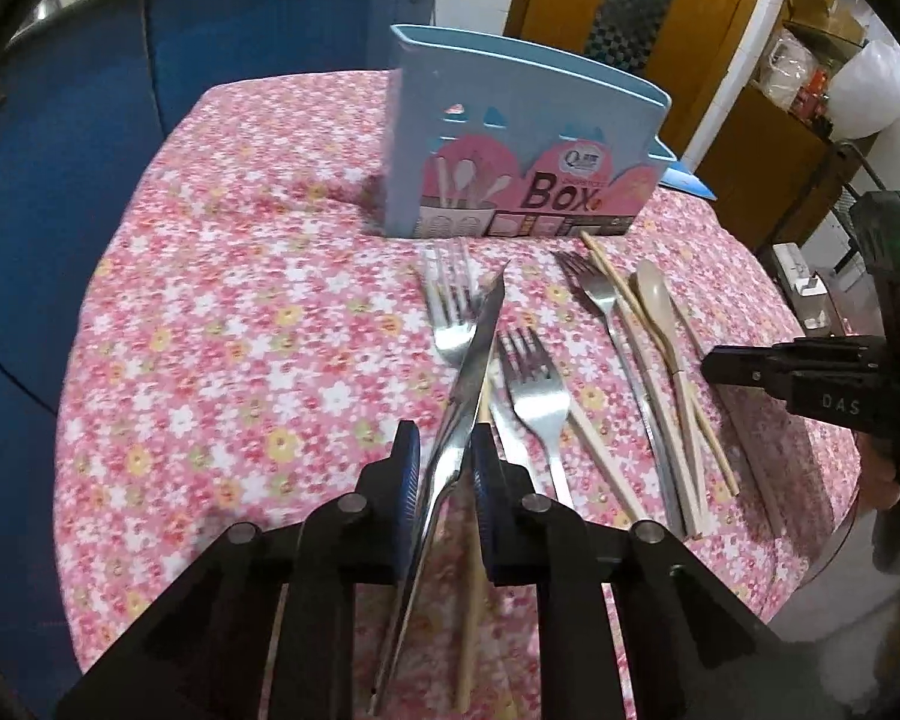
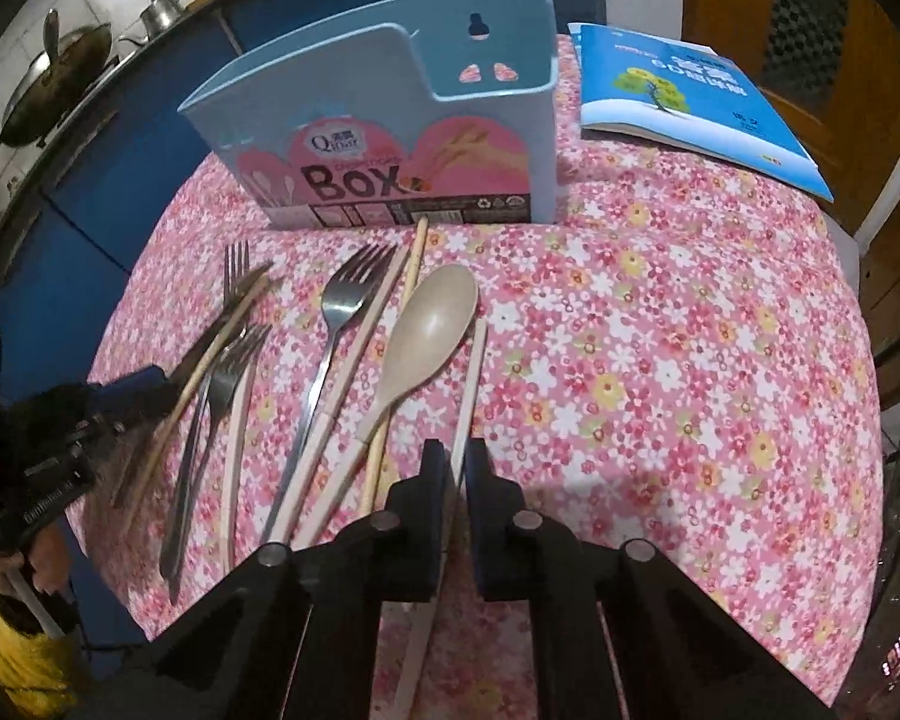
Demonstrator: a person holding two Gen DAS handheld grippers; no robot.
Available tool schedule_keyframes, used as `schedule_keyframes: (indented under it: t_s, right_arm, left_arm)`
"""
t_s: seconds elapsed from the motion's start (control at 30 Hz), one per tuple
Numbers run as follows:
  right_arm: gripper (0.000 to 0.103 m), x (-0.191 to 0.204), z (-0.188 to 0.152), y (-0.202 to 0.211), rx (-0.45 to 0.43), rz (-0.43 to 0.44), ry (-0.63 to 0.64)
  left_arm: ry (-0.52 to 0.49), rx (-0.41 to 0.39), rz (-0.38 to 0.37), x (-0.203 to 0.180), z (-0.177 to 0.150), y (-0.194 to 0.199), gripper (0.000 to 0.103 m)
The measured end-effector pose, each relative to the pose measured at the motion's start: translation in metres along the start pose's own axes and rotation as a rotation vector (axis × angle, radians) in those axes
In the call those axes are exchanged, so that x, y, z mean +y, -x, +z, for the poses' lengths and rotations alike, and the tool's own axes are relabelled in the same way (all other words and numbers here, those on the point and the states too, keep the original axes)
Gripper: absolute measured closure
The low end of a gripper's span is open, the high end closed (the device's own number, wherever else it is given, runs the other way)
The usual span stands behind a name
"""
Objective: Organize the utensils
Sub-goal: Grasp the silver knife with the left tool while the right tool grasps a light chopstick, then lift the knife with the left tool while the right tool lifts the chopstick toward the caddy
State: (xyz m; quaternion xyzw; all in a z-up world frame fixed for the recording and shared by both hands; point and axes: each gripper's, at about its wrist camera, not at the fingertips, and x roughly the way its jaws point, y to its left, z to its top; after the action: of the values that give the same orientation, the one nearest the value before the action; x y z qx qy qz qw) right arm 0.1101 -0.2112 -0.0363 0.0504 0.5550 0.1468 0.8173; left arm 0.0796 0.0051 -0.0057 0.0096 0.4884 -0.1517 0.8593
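Steel knife (image 1: 471,360) pinched by the handle between the blue pads of the left gripper (image 1: 444,456), blade pointing far toward the blue utensil box (image 1: 510,138) and apparently lifted off the floral tablecloth (image 1: 240,312). Jaws nearly closed, with only the thin handle between them. Right gripper (image 2: 457,474) closed almost fully on a pale chopstick (image 2: 471,378) whose far end points toward the box; whether its far end is raised or resting on the cloth, cannot tell.

Left on the cloth, near side of the box: three forks (image 2: 342,300), a beige spoon (image 2: 432,318), more pale chopsticks and cream-handled pieces, several crossing each other. Box upright at the far middle of the table, open-topped and seemingly empty. Blue booklet (image 2: 678,84) to its far right.

Risks, as a judgement: slim polished knife handle twisting or sliding in the pads on the lift; blade tip catching the box front instead of clearing the rim; light box tipping under a push; chopstick swinging in so narrow a grip; both tools crowding one opening.

Readable: "Box" in large letters and something like "Qinar" above it on the pink label; "DAS" on the right gripper body in the left view. Booklet text too small to read.
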Motion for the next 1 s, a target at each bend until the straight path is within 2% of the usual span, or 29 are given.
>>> schedule_keyframes:
  t_s: [0.1,0.23,0.3,0.4,0.7,0.77,0.87,1.0]
  right_arm:
    - [0.094,-0.001,-0.002,0.0,0.021,-0.013,0.018]
    - [0.094,0.002,0.001,-0.003,0.041,-0.027,0.039]
    - [0.094,0.004,0.005,-0.005,0.053,-0.032,0.048]
    - [0.094,0.004,0.008,-0.007,0.073,-0.032,0.057]
    - [0.093,0.011,0.025,-0.021,0.147,-0.047,0.106]
    - [0.093,0.012,0.029,-0.024,0.166,-0.044,0.114]
    - [0.093,0.011,0.031,-0.025,0.182,-0.033,0.121]
    - [0.093,0.009,0.026,-0.022,0.147,-0.017,0.137]
  left_arm:
    - [0.0,0.033,0.029,0.005,-0.001,-0.004,0.085]
    - [-0.016,0.076,0.015,0.001,0.0,-0.012,0.085]
    - [-0.046,0.079,0.033,-0.004,0.002,-0.015,0.081]
    - [-0.076,0.098,0.041,-0.011,0.008,-0.02,0.078]
    - [-0.155,0.18,0.096,-0.023,0.031,-0.038,0.078]
    - [-0.161,0.196,0.088,-0.023,0.035,-0.04,0.078]
    - [-0.138,0.2,0.056,-0.018,0.04,-0.042,0.089]
    - [-0.099,0.18,0.018,-0.01,0.041,-0.039,0.091]
